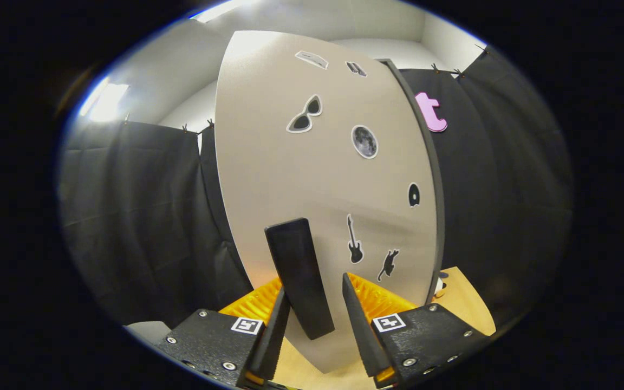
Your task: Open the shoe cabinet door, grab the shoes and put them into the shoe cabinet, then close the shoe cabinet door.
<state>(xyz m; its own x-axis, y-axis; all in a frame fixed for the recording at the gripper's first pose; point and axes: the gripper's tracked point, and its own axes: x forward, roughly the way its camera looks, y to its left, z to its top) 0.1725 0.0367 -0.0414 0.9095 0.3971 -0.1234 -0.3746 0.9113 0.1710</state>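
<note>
Close up, my claw (317, 319) faces the beige shoe cabinet door (290, 173), which stands just ahead and swung at an angle, its dark edge (431, 179) to the right. Fingers (274, 333) spread apart, nothing pinched. Black bar handle (300, 276) on the door sits in the gap between them, nearer my left finger; whether either finger touches it, I cannot tell. Stickers on the door face: sunglasses (305, 115), moon (364, 142), guitar (354, 248), cat (388, 264). Light wooden floor (469, 303) beyond the door's right edge.
</note>
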